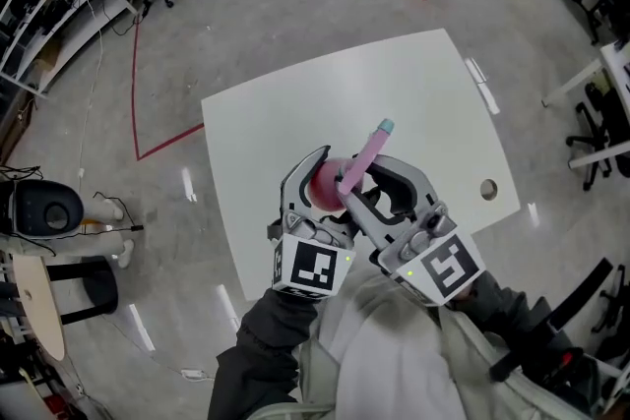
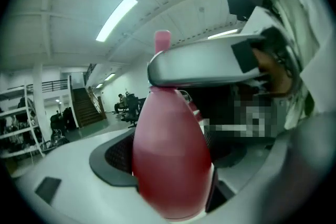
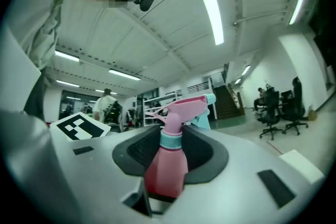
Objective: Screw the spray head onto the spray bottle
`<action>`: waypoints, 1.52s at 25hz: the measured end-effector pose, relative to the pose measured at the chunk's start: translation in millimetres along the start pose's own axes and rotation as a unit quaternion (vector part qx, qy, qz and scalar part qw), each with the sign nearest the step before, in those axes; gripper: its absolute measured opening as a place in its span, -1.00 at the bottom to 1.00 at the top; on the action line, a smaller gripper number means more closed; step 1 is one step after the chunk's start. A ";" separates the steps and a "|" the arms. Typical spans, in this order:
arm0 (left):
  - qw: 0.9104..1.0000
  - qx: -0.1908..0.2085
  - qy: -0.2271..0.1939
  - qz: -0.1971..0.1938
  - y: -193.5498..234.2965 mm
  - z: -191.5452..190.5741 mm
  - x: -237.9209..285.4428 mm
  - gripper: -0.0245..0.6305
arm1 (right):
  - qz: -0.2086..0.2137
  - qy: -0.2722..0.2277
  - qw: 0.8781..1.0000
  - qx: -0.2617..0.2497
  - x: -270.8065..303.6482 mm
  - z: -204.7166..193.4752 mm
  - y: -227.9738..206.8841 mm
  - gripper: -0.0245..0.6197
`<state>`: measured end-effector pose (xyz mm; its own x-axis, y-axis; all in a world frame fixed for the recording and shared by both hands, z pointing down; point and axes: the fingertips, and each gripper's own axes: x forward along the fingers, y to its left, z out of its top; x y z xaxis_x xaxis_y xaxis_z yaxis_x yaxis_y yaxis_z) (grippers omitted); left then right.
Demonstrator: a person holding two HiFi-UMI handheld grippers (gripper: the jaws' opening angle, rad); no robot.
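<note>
Both tongs are held close to the body, above the near part of a white table (image 1: 413, 93). The spray bottle (image 1: 323, 182) is carried between them, clear of the tabletop.

Left gripper (image 1: 320, 187): clamped on the bottle's rounded red-pink body, which is seen wedged between the dark pads in the left gripper view. The bottle's base is cut off by the lower edge there. Its neck is hidden behind a grey-white jaw of the right gripper lying across it, and only a pink stub is noted above that.

Right gripper (image 1: 356, 177): closed about the top of the bottle, at the teal collar (image 3: 170, 140) of the spray head (image 3: 185, 106). Whether the pads bear on the collar itself or on the neck just under it cannot be settled. The head is seen seated on the bottle, with a teal tip at its far end. How far the thread is turned home cannot be made out.

In the head view most of the bottle is covered by the jaws. Only a patch of red and the slanting pink head are shown.
</note>
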<state>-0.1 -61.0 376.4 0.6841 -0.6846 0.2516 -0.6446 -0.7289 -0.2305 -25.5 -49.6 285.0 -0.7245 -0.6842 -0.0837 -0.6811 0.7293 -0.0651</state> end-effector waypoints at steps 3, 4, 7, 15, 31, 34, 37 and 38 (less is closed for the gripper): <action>0.998 -0.042 -0.033 -0.018 -5.3 2.8 1.6 0.31 | -0.015 0.011 1.000 -0.020 -6.3 -7.5 12.3 -0.54; 0.996 -0.066 -0.057 -0.029 -2.9 7.5 -1.5 0.31 | 0.011 0.016 1.000 -0.018 -10.5 -9.0 19.6 -0.50; 0.979 -0.148 -0.116 -0.077 6.8 17.7 -19.3 0.31 | 0.114 0.021 0.993 -0.025 -32.1 -10.4 34.2 -0.36; 0.947 -0.065 -0.133 -0.284 -16.7 33.1 -59.6 0.31 | 0.288 0.013 0.958 -0.004 -31.6 13.9 9.6 -0.15; 0.935 -0.085 -0.118 -0.323 -20.8 33.3 -54.9 0.31 | 0.399 -0.002 0.917 0.019 -30.9 60.1 39.1 -0.11; 0.956 -0.085 -0.105 -0.262 0.1 29.3 -45.1 0.32 | 0.413 -0.009 0.910 0.028 -41.5 69.5 57.0 -0.11; 0.964 -0.075 -0.088 -0.238 -4.2 22.9 -35.6 0.32 | 0.425 -0.012 0.905 0.001 -57.0 64.5 76.0 -0.11; 0.962 -0.082 -0.091 -0.243 -7.5 23.7 -35.2 0.31 | 0.418 -0.012 0.909 -0.010 -59.0 61.6 75.0 -0.11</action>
<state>-11.2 -31.5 347.0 0.9571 -0.2637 0.1202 -0.2687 -0.9628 0.0273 -27.4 46.0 223.7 -0.9871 0.1082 -0.1183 0.1031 0.9935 0.0486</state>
